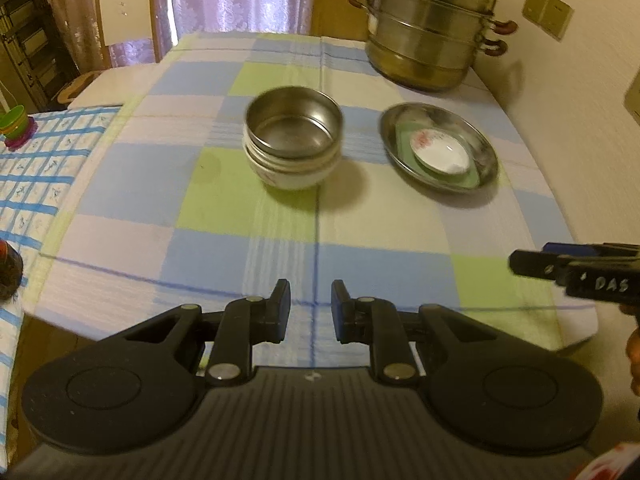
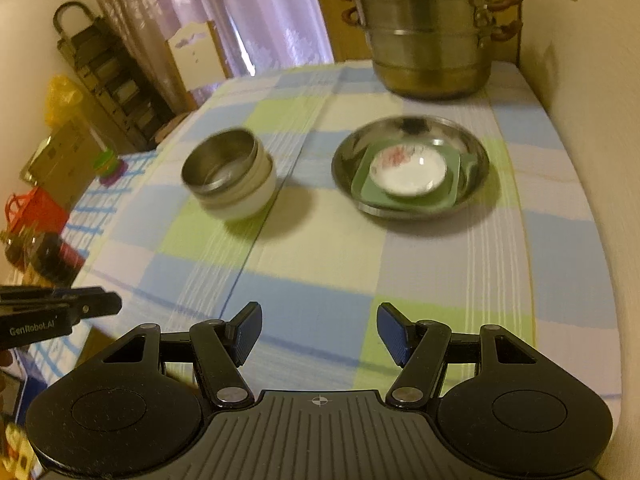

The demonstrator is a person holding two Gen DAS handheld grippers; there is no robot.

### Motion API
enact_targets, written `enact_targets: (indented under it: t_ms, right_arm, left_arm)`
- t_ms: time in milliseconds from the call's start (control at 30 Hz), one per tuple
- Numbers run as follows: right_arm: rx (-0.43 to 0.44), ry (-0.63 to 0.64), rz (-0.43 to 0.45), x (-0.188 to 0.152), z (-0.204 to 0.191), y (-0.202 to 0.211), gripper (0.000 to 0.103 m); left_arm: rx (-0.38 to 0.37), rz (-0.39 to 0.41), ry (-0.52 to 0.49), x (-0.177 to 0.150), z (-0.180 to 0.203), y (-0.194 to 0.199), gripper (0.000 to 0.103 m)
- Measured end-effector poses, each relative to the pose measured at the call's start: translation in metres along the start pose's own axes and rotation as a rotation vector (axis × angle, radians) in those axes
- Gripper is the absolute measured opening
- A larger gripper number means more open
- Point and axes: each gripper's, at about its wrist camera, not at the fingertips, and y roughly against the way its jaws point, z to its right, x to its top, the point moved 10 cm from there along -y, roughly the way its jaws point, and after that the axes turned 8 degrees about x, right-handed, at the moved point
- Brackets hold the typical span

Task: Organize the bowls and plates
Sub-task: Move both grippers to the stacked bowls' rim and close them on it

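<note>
A stack of bowls (image 1: 294, 138), a steel bowl on top of white ones, stands mid-table; it also shows in the right wrist view (image 2: 230, 174). To its right a steel plate (image 1: 484, 148) holds a green square plate (image 1: 470, 178) and a small white flowered dish (image 1: 440, 154); the same steel plate (image 2: 348, 160), green plate (image 2: 450, 196) and white dish (image 2: 408, 174) show in the right wrist view. My left gripper (image 1: 311, 306) is open and empty near the table's front edge. My right gripper (image 2: 320, 330) is open and empty, well short of the plates.
A tall steel steamer pot (image 1: 428, 32) stands at the back right by the wall. The checked tablecloth (image 1: 240, 216) covers the table. A second blue-checked surface (image 1: 36, 168) with small coloured cups (image 1: 16, 124) lies to the left. A chair back (image 1: 124, 12) stands behind.
</note>
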Motion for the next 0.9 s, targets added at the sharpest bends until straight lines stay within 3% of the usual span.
enact_targets:
  t_ms: [167,367,533,900]
  right_arm:
    - [-0.027,0.017,0.062,0.039,-0.001,-0.020,0.064]
    - [0.031,0.009,0.116,0.085,-0.015,-0.060,0.063]
    - [0.083,0.020,0.134,0.113,-0.033,-0.100,0.062]
    - [0.120,0.034,0.108,0.131,-0.038,-0.171,0.042]
  left_arm:
    - [0.020,0.032,-0.004,0.035,-0.023,-0.022,0.019]
    - [0.003,0.082,-0.018,0.083,-0.044,-0.053,0.019]
    - [-0.048,0.078,-0.015,0.113,-0.050,-0.080,0.019]
    - [-0.072,0.037,-0.042,0.136,-0.043,-0.135,0.020]
